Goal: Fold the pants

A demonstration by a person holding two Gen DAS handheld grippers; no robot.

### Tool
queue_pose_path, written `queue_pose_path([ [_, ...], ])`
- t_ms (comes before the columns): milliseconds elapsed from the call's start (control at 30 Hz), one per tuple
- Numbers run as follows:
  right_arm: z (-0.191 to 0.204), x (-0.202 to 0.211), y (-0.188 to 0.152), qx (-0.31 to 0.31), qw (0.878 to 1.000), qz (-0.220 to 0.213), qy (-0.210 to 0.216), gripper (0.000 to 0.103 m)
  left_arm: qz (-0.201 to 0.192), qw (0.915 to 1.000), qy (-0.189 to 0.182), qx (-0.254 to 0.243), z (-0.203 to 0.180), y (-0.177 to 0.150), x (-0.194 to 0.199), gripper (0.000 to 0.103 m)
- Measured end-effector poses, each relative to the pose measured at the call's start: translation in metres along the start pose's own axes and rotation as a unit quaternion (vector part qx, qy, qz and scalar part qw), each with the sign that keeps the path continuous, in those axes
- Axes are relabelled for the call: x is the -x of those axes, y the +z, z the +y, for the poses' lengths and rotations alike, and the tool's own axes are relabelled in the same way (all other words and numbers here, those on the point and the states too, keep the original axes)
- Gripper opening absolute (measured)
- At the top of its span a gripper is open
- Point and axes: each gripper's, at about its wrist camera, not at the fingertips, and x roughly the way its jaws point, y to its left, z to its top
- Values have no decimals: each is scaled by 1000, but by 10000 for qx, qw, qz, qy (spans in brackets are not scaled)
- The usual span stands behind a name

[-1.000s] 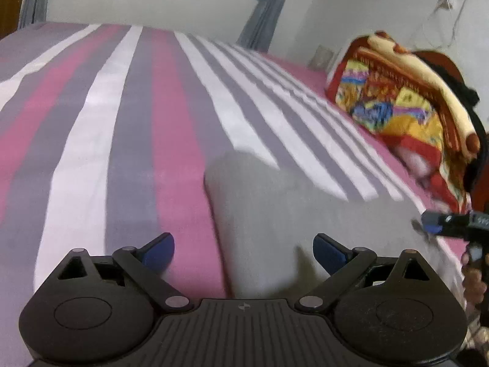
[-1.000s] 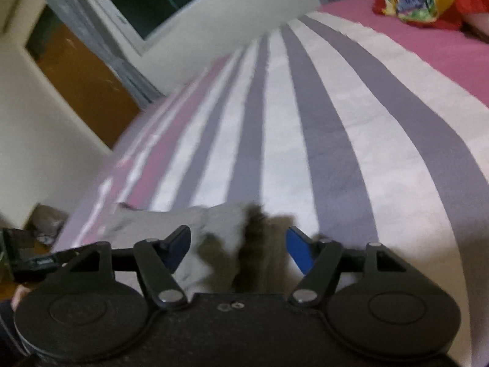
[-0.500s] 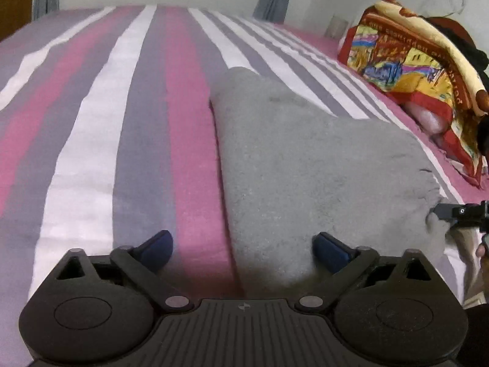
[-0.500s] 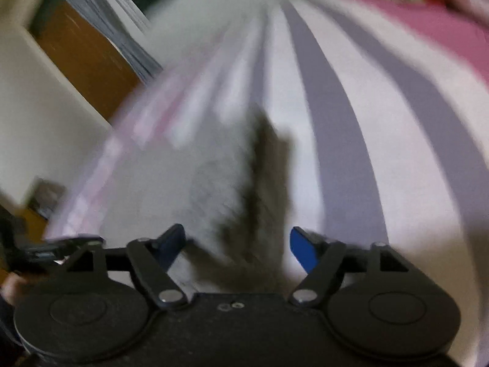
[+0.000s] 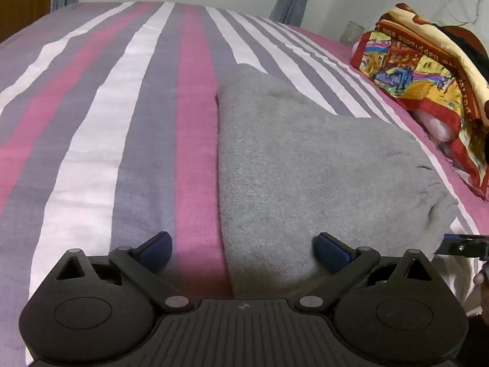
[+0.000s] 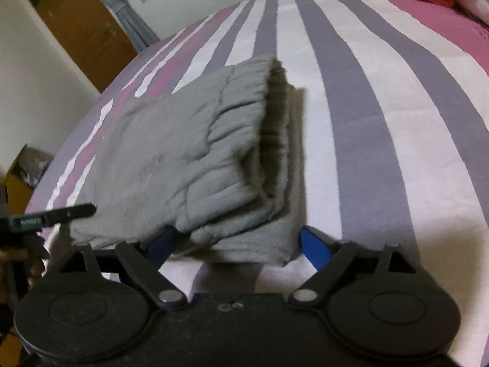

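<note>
Already both are standing wide and holding nothing: the right hand-held gripper (image 6: 237, 246), jaws just opening, is straddling the near corner of the gray pants (image 6: 195, 159); the left hand-held gripper (image 5: 241, 249) is hovering at their edge. Pants are lying folded compactly on the striped bed (image 5: 91, 128), so folding is looking nearly finished.

Folded grey fleece pants (image 5: 305, 165) lie flat on a bed sheet (image 5: 101, 116) striped in pink, grey and white. The left gripper (image 5: 243, 249) hovers over the near edge of the pants with its blue-padded jaws spread wide, the left pad over the sheet, the right over the fabric. A colourful printed blanket (image 5: 421, 70) lies bunched at upper right. The tip of the right gripper (image 5: 461, 246) enters at the right edge.
</note>
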Motion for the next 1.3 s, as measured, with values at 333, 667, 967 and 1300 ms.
queue_pose_path([
  [333,-21,21,5,-652,9966,-118,482,89,-56,9997,-233,-102,5,4,-6,100],
  [667,-76,38,-3,-2029,9642,-667,1572,88,-176,9963,-817,-183,22,1,-4,100],
  [967,-87,33,2,-2153,9574,-677,1803,88,-203,9926,-1198,-16,34,4,0,99],
  [1300,-91,25,12,-2146,9569,-545,1881,86,215,9594,-2640,971,69,15,-24,86],
])
